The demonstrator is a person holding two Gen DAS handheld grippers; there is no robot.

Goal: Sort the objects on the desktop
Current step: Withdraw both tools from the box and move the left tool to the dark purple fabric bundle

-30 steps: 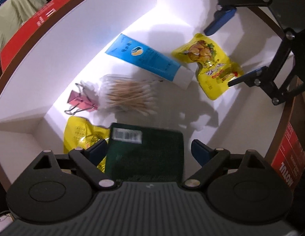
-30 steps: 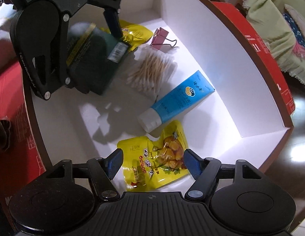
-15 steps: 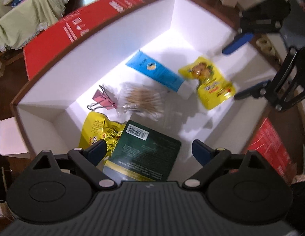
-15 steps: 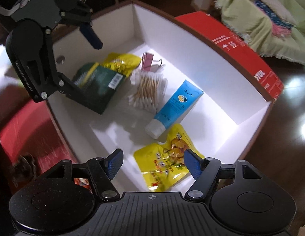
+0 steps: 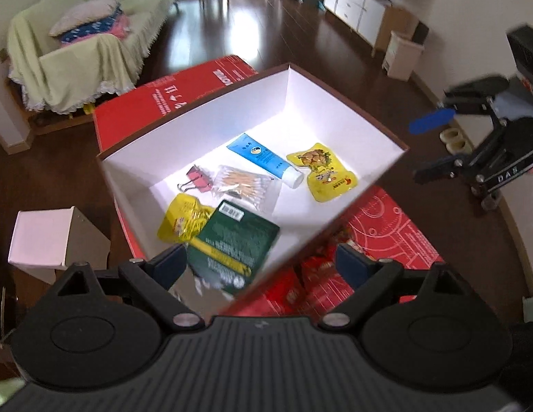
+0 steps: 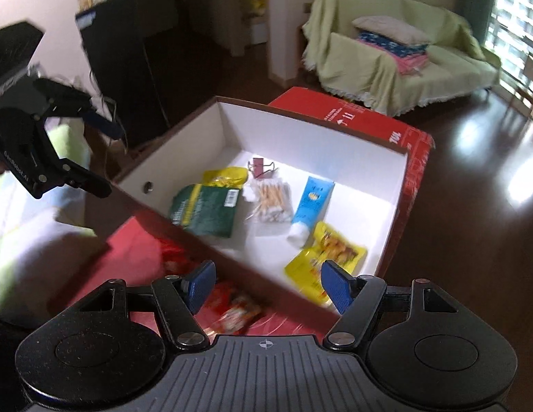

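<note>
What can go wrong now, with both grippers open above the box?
The red snack packets lie outside the box, close to its near wall, so a gripper reaching for them may knock that wall. In the box, the green packet overlaps a yellow one; a later grab may drag both.

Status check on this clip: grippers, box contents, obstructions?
Left gripper open, empty. Right gripper open, empty. Green packet, blue tube lie in white box. Nothing obstructing.
</note>
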